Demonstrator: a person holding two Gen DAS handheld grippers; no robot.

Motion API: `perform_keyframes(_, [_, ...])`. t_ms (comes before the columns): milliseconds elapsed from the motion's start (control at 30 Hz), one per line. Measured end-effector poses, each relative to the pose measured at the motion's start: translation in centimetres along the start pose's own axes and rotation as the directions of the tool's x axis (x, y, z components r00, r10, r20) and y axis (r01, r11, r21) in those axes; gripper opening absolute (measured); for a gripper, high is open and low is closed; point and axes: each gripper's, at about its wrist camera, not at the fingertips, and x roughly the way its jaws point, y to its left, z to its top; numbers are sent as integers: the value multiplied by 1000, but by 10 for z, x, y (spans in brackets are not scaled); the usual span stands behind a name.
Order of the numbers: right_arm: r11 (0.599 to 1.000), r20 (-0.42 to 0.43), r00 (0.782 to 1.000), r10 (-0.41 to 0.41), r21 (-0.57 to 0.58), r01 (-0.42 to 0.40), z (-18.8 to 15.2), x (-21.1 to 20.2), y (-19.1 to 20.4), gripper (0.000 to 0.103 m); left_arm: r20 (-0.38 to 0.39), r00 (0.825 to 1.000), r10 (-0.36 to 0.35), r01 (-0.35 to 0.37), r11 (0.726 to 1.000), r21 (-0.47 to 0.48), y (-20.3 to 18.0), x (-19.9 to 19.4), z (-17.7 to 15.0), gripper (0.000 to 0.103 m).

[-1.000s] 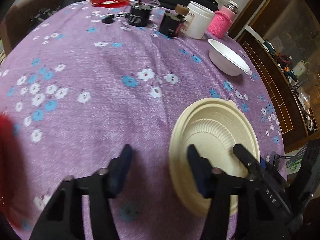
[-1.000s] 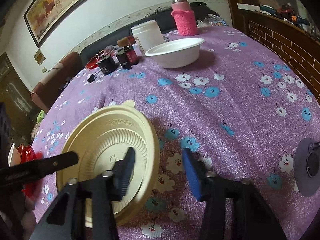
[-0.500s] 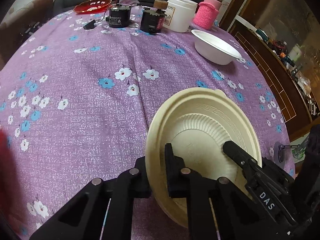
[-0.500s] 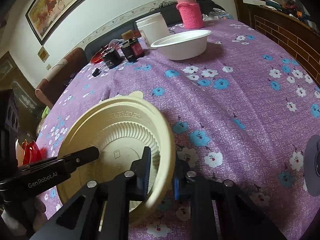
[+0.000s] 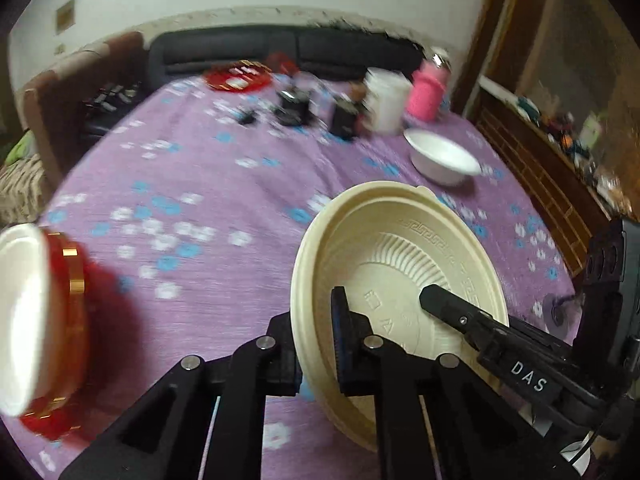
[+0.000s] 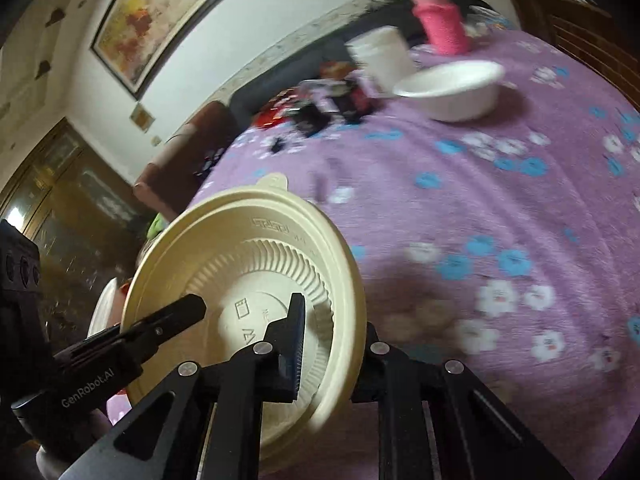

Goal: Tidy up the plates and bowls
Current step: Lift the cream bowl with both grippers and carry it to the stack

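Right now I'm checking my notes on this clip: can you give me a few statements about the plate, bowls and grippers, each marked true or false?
1. Both grippers clamp the cream plate. True: the left gripper pinches its left rim, the right gripper its right rim.
2. The plate lies flat on the table. False: it is tilted, held over the cloth.
3. A white bowl stands on the cloth beyond the plate. True.
4. The white bowl is stacked inside the plate. False: they are apart.
5. The pink bottle lies on its side. False: it stands upright.
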Motion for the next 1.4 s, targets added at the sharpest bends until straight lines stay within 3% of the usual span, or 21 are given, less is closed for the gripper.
perform_keyframes(300, [975,1,995,100,-202,-98,7,8,125,17,132,989,73,-48,981,-189,97,-86,-3,11])
perform_keyframes(467, [954,-61,989,138,-262,-149,3,31,191,17,164,974,154,-114,966,-232,138,-120,-7,11])
perform_keyframes(667, [936,-125,981,152,-301,-183,-2,54,243,17,156,961,229,-185,950,-252,183,-132,-3,11])
perform_keyframes(833, [927,-157,982,104,-343,-153,-11,81,270,17,126,957,263,-219,933,-285,211,-125,-7,11])
perform_keyframes(1133, [898,-182,983,-1,-433,-79,-31,115,285,17,39,956,289,-262,909,-324,243,-89,-22,12])
perform_keyframes(1267, [890,-167,985,-39,-454,-42,-37,122,287,18,56,963,264,-230,913,-338,246,-90,-24,17])
perform_keyframes(1400, [871,-120,990,-71,-491,3,-40,125,290,17,84,975,205,-162,920,-357,246,-98,-27,39])
